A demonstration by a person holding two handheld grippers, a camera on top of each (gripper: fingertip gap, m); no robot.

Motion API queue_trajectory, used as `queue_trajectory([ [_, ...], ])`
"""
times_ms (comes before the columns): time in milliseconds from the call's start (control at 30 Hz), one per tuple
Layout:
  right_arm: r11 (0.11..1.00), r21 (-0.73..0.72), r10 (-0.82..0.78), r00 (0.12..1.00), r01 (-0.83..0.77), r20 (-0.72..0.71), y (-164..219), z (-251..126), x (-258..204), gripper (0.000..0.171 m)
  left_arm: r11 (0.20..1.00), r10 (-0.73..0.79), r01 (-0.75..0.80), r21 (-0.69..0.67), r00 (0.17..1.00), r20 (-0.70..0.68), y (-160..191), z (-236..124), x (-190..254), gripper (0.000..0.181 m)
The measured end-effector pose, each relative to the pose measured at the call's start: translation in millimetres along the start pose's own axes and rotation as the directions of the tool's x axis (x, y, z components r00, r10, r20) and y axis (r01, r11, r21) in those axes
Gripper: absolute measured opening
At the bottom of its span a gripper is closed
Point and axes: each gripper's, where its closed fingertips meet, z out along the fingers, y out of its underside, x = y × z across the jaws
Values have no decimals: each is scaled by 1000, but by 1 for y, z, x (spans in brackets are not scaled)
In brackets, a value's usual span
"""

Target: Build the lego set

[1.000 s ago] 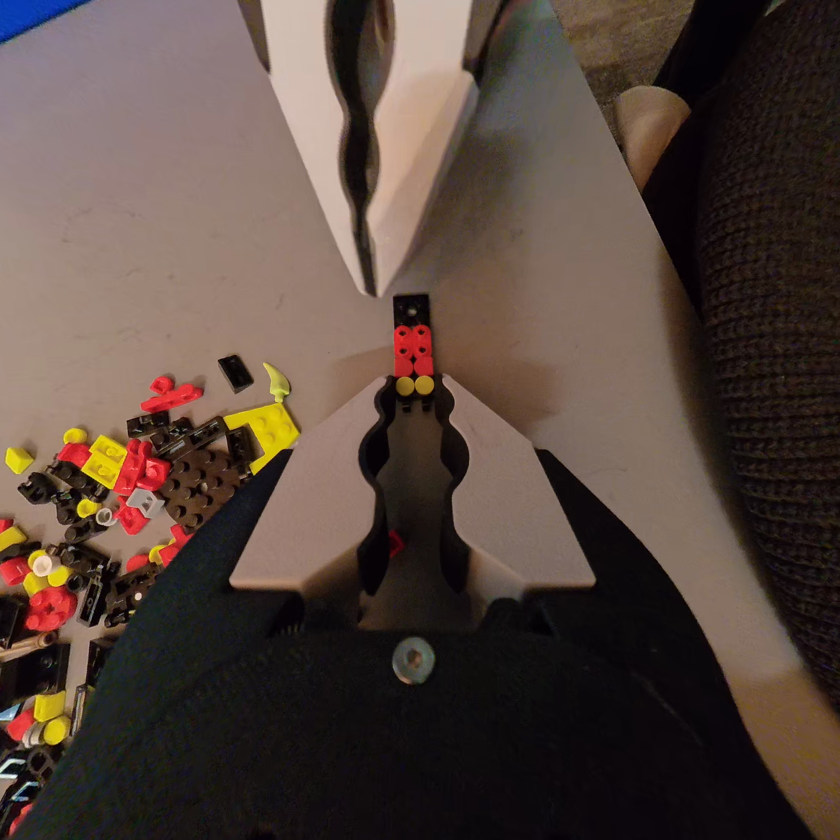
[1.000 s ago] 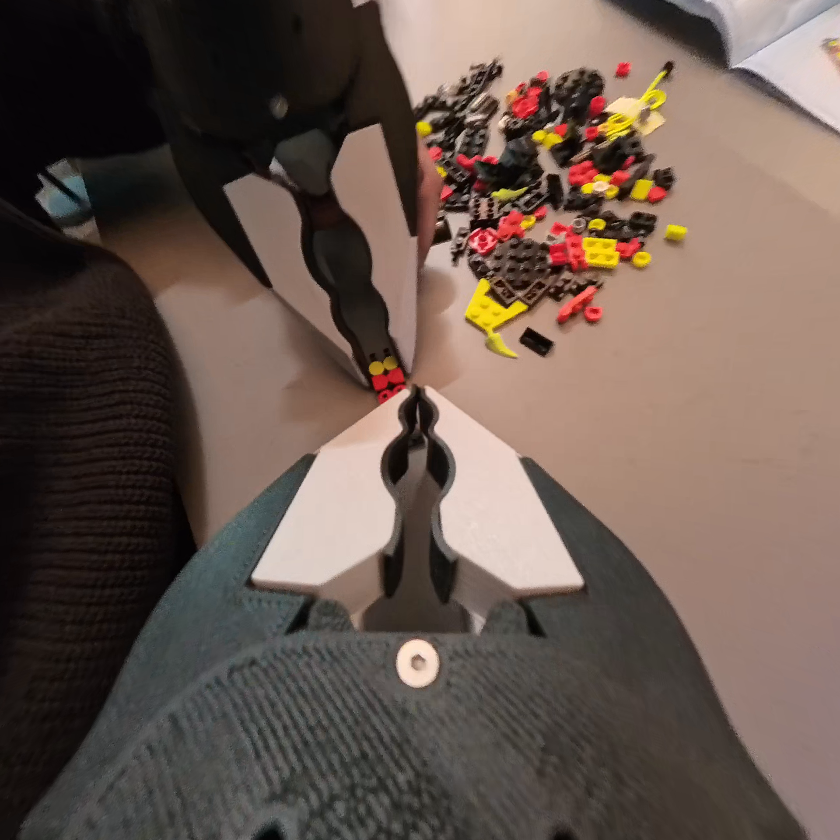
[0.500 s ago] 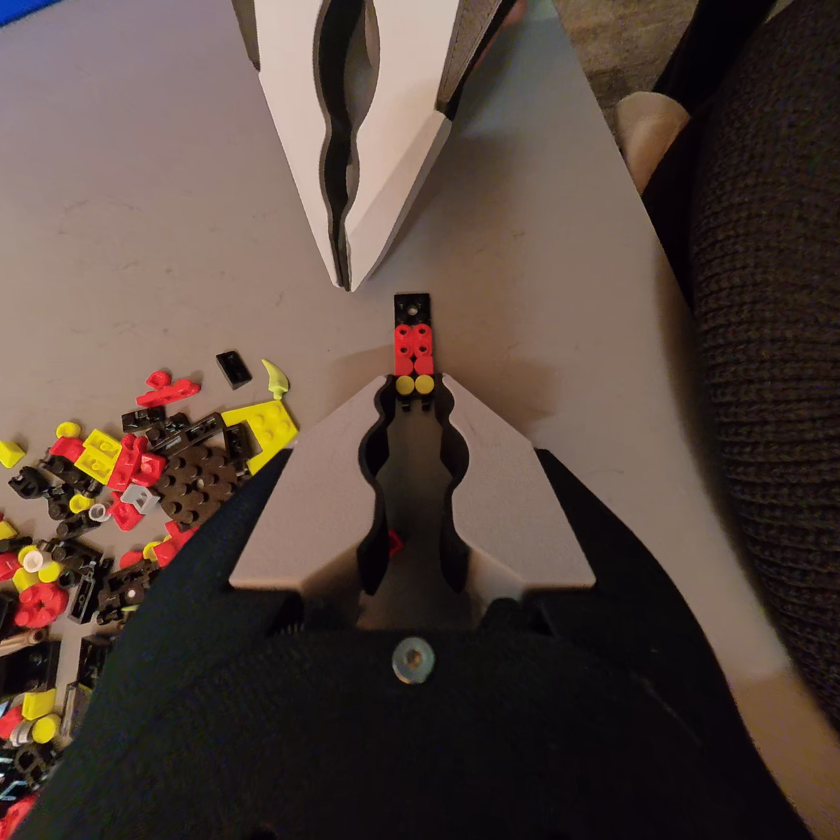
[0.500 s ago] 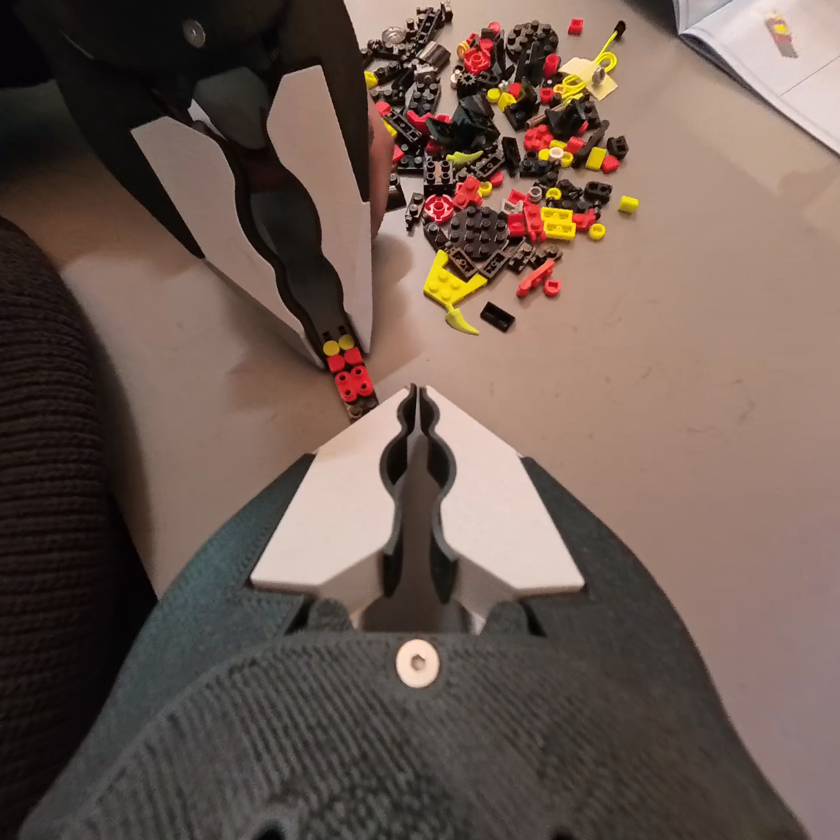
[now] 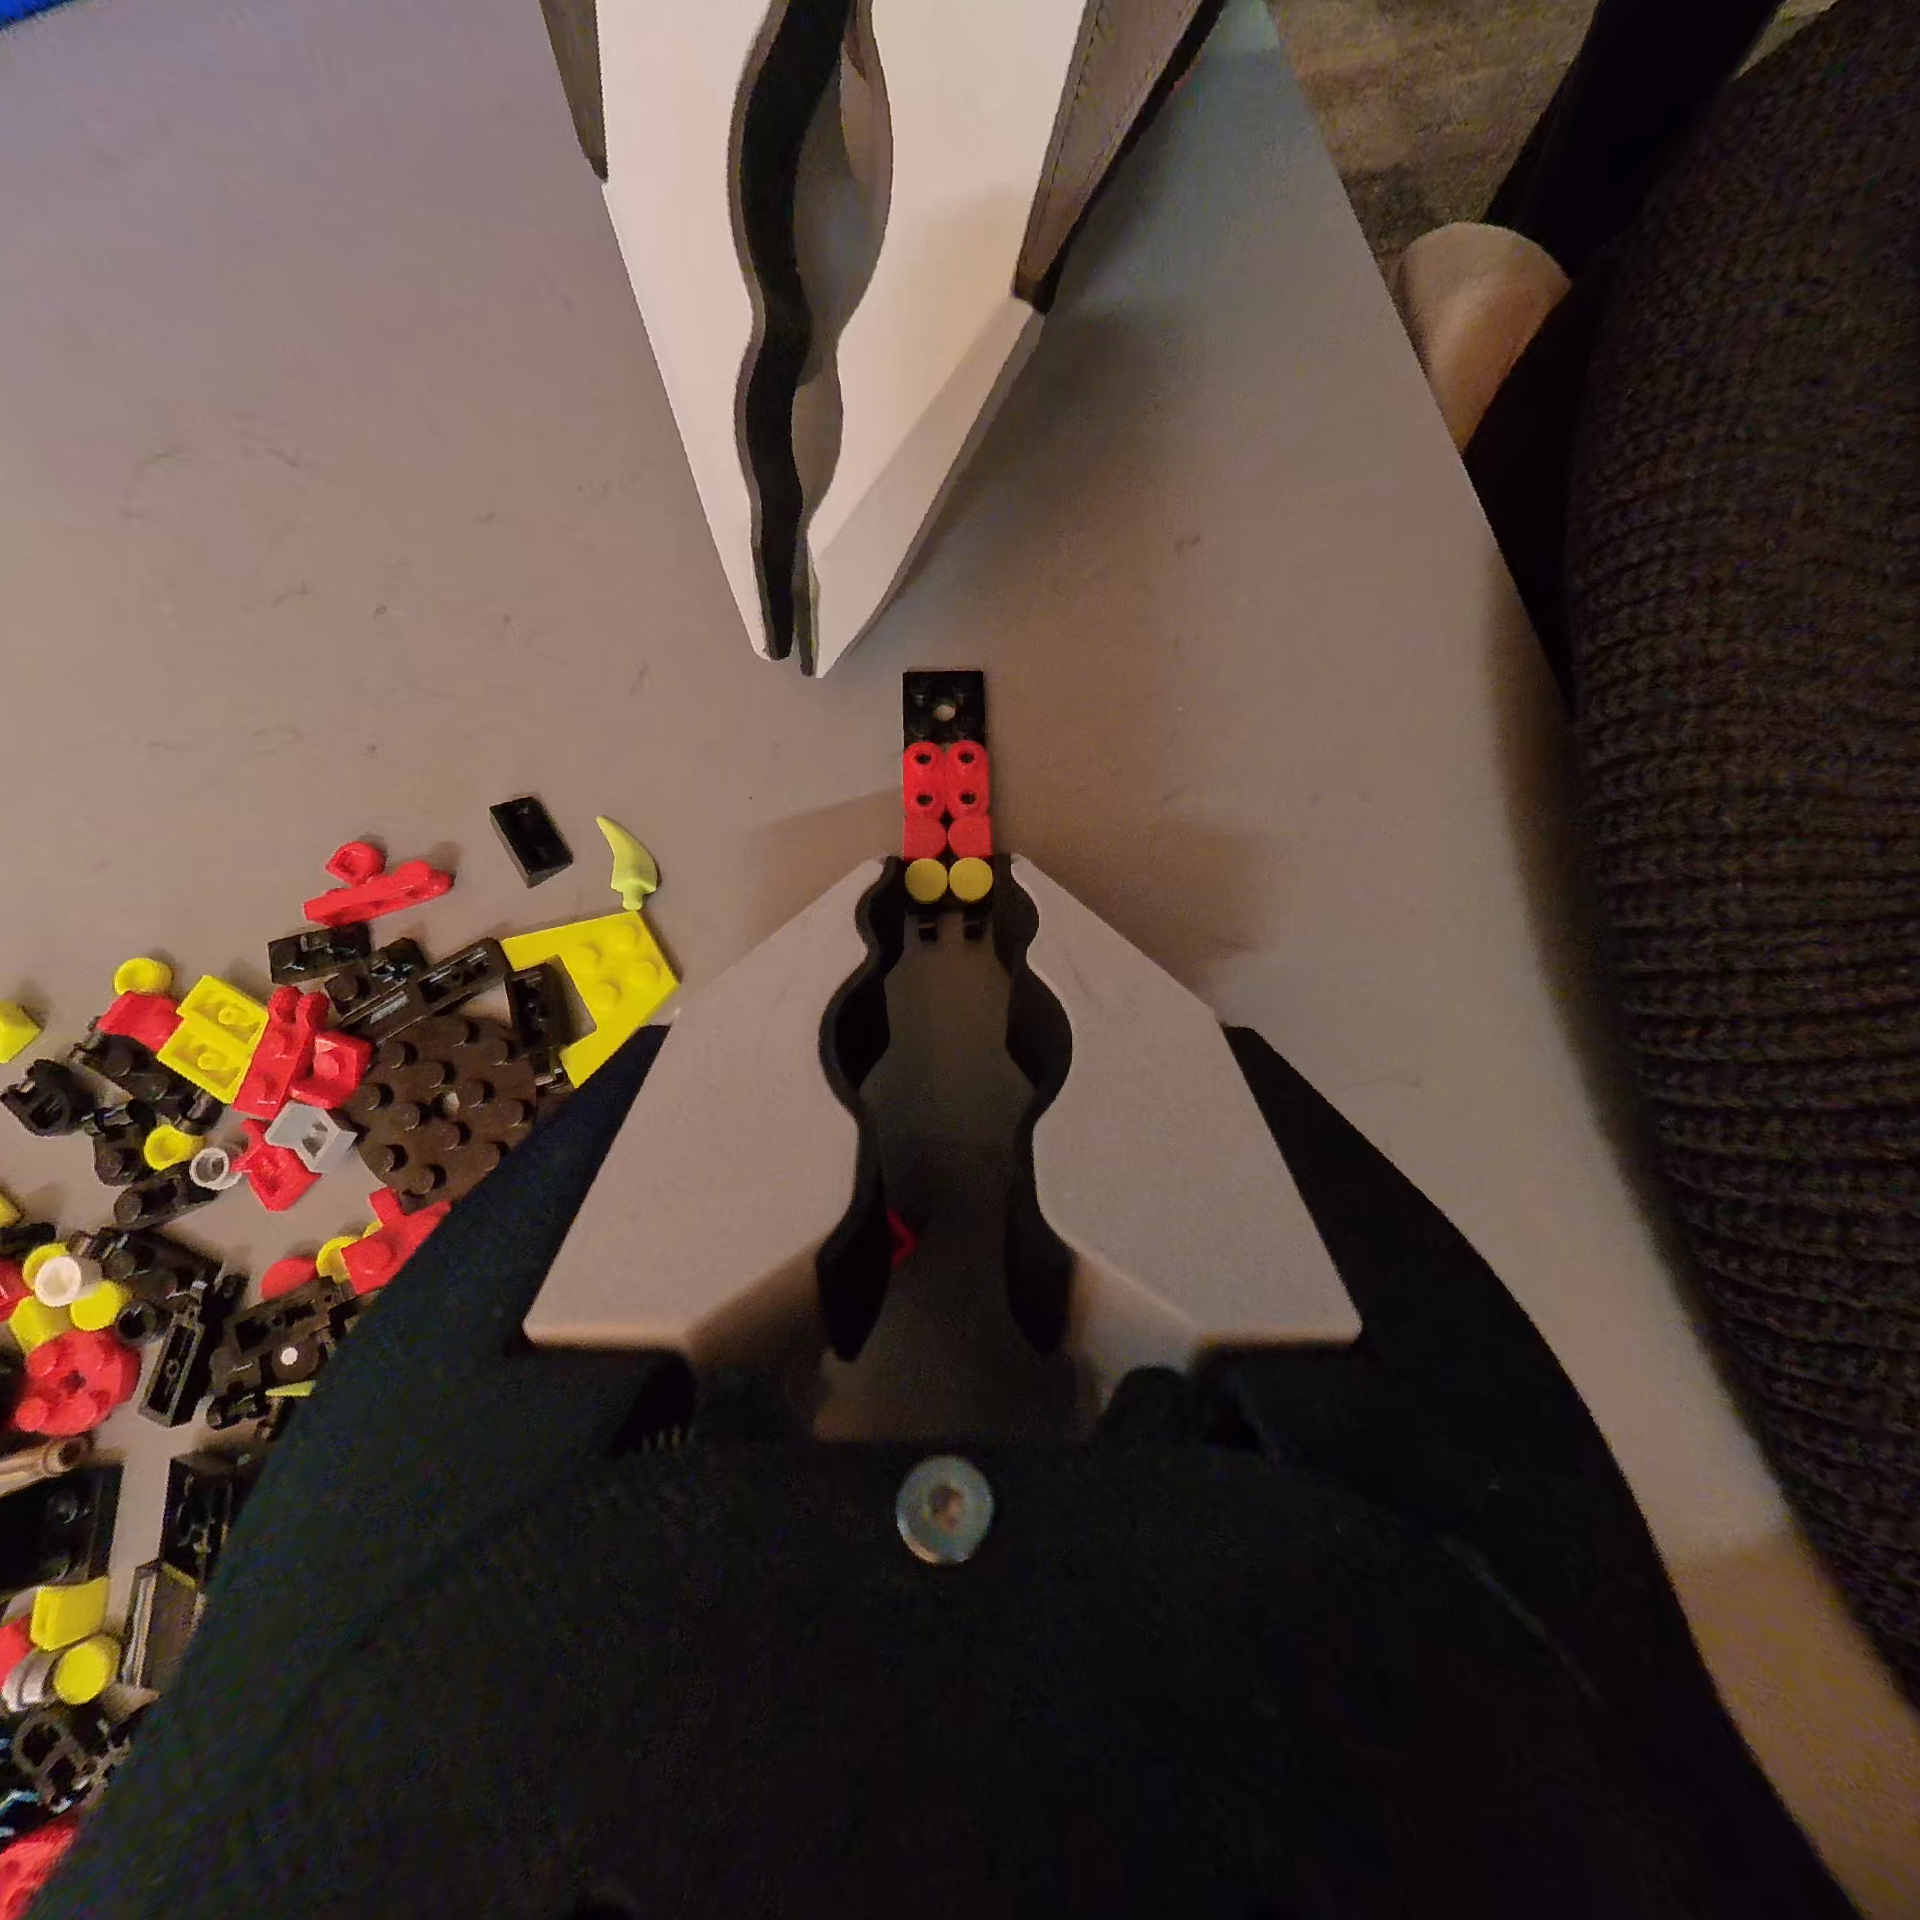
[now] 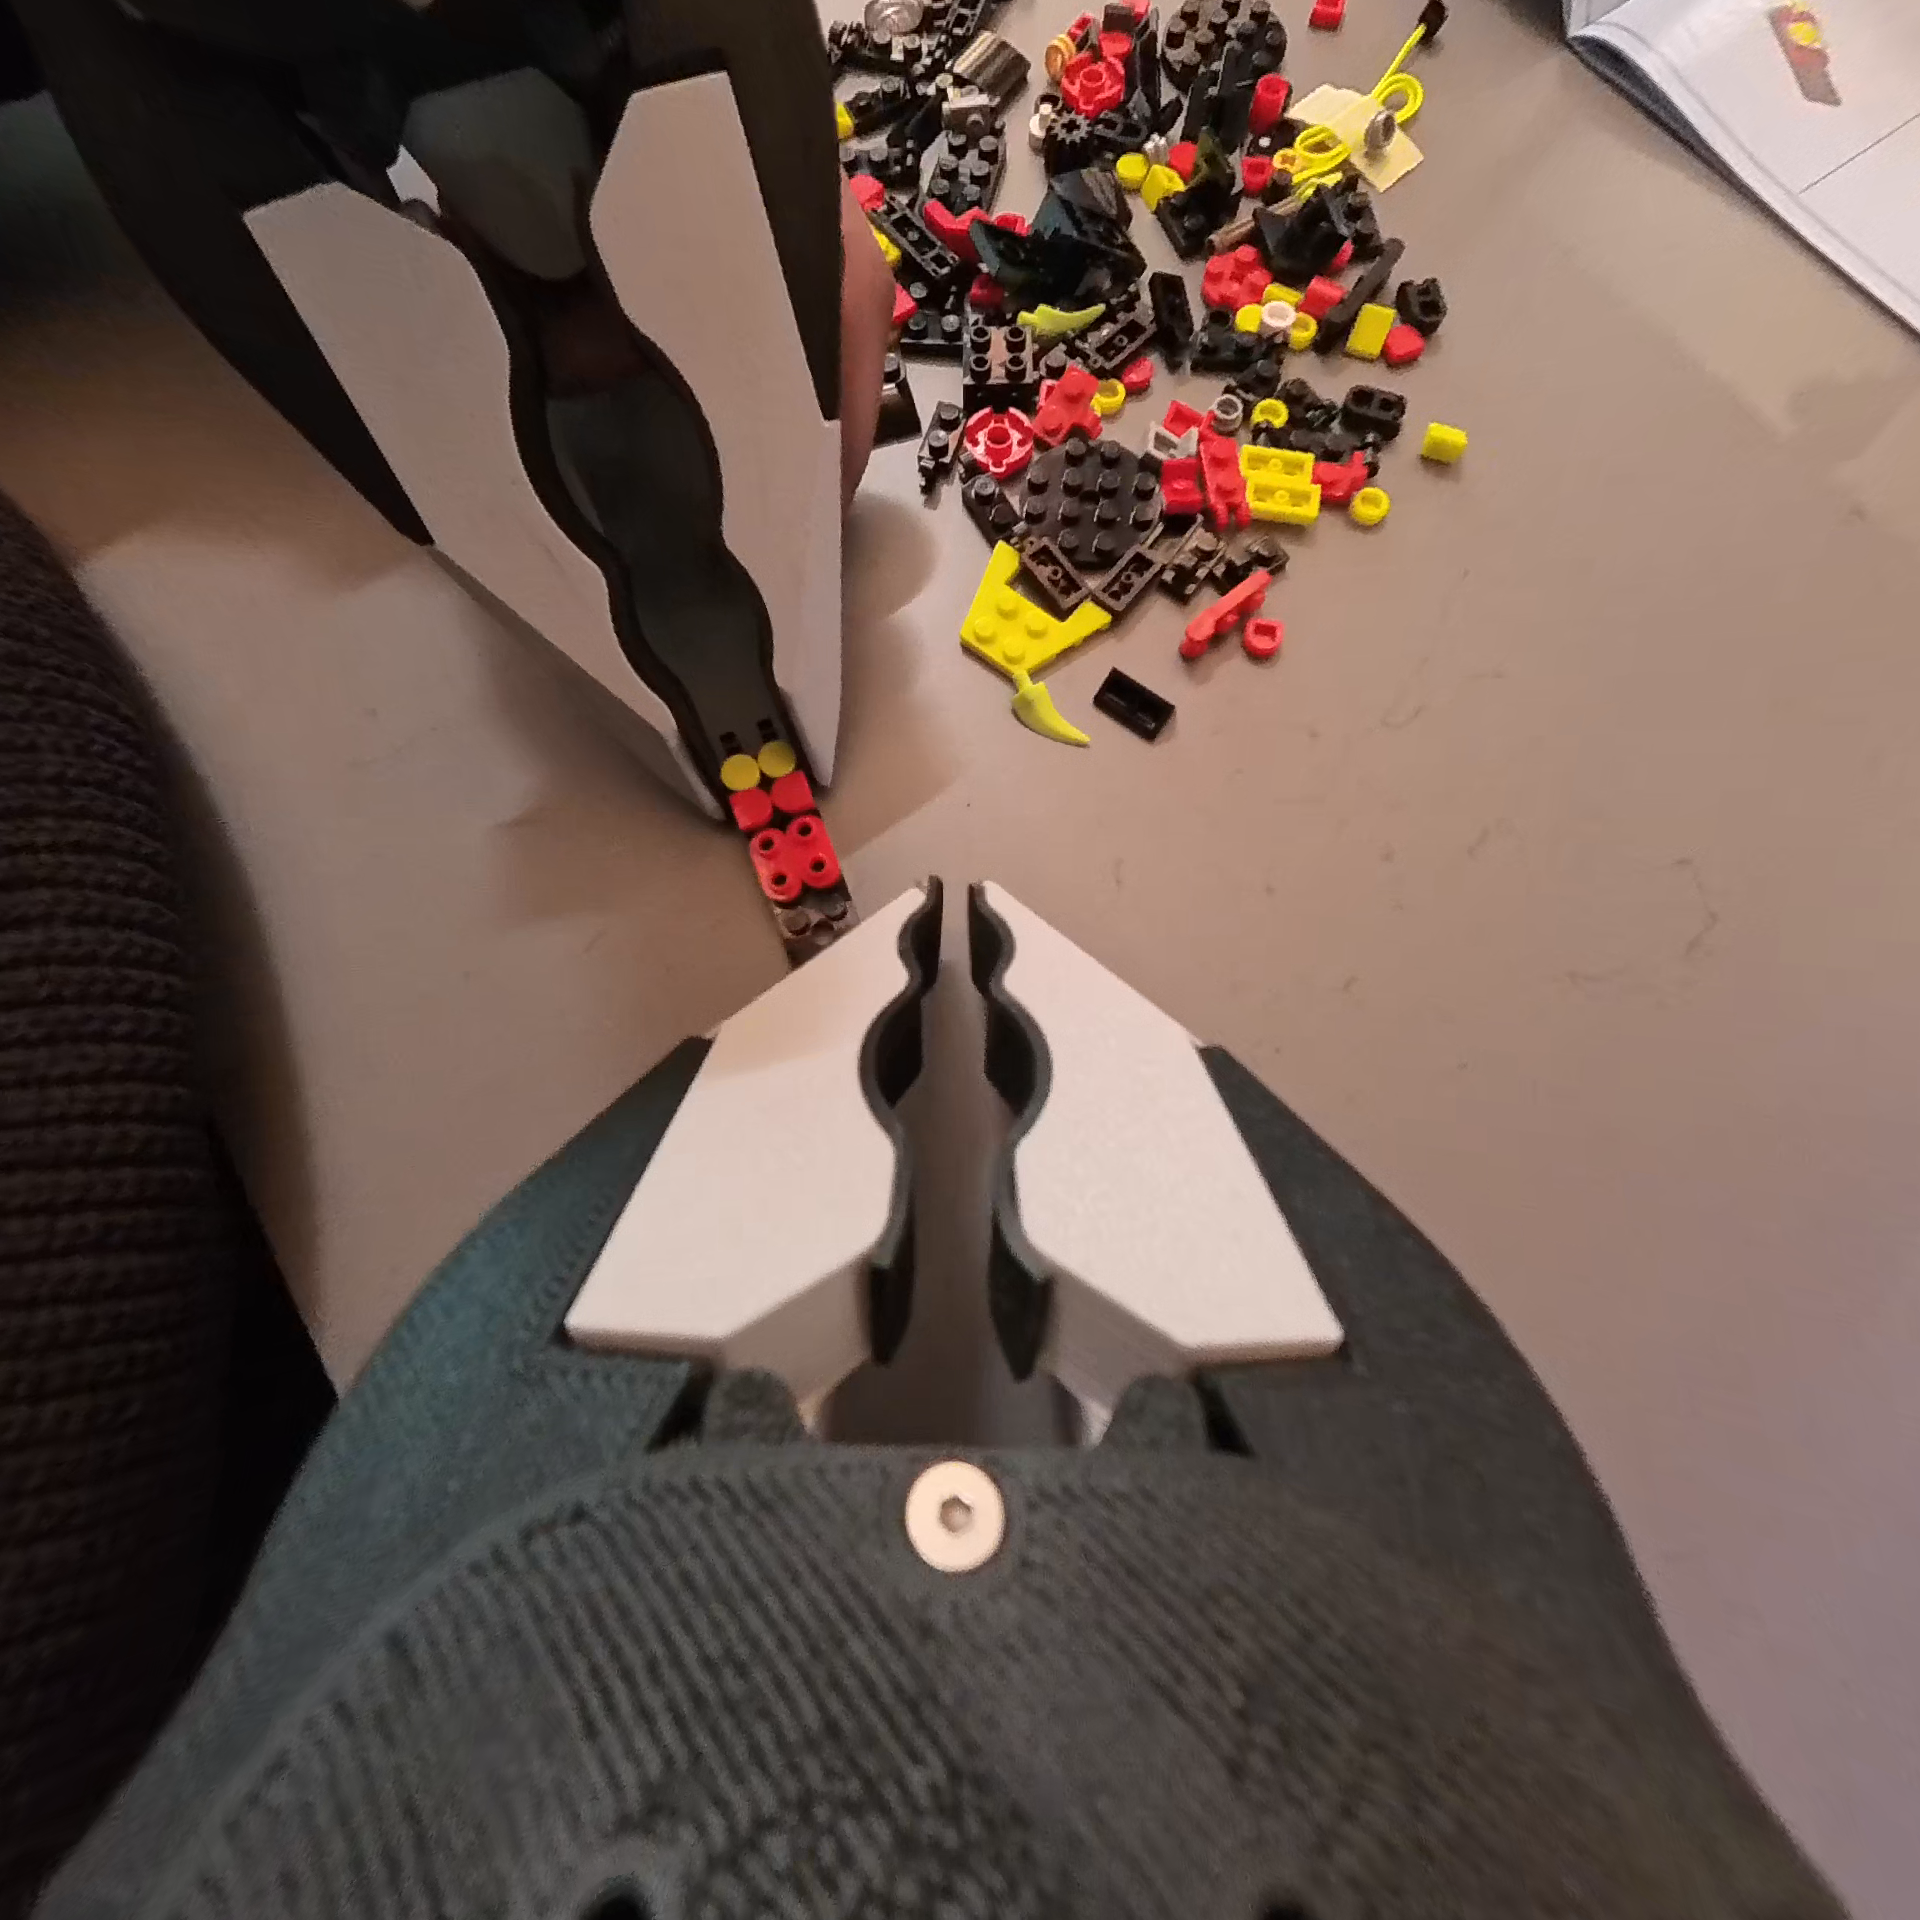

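Note:
My left gripper [image 5: 948, 873] is shut on the near end of a narrow black Lego strip [image 5: 945, 790] that carries two yellow round tiles and several red pieces. The strip lies low over the grey table. It also shows in the right wrist view [image 6: 790, 852], with the left gripper [image 6: 769, 779] around its far end. My right gripper [image 6: 954, 894] is shut with only a thin slit between the fingertips, and it holds nothing. Its tips sit just right of the strip's free black end. In the left wrist view the right gripper [image 5: 795, 655] hangs just left of that end.
A pile of loose black, red and yellow Lego parts [image 6: 1143, 312] lies beyond, with a yellow wedge plate [image 6: 1023, 623] and a small black tile [image 6: 1135, 704] nearest. An instruction booklet [image 6: 1766, 125] lies at the far right. A dark knit sleeve [image 5: 1745, 831] is beside the table edge. The left gripper's tips are roughly 5 cm from the right gripper's.
My right gripper has drawn off the strip's black end and shifted sideways toward the pile. Its fingertips have parted by a thin slit. My left gripper keeps holding the strip still.

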Motion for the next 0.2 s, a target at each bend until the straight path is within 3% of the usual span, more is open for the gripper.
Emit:
queue_trajectory([
  [33, 1000, -5, -3, 1000, 3, -3, 1, 0, 0, 4, 1000, 0, 0, 0, 1000, 0, 0, 0, 0, 15],
  [200, 999, -28, -24, 999, 23, -22, 4, 2, 2, 6, 1000, -1, 1, 0, 1000, 0, 0, 0, 0, 15],
])
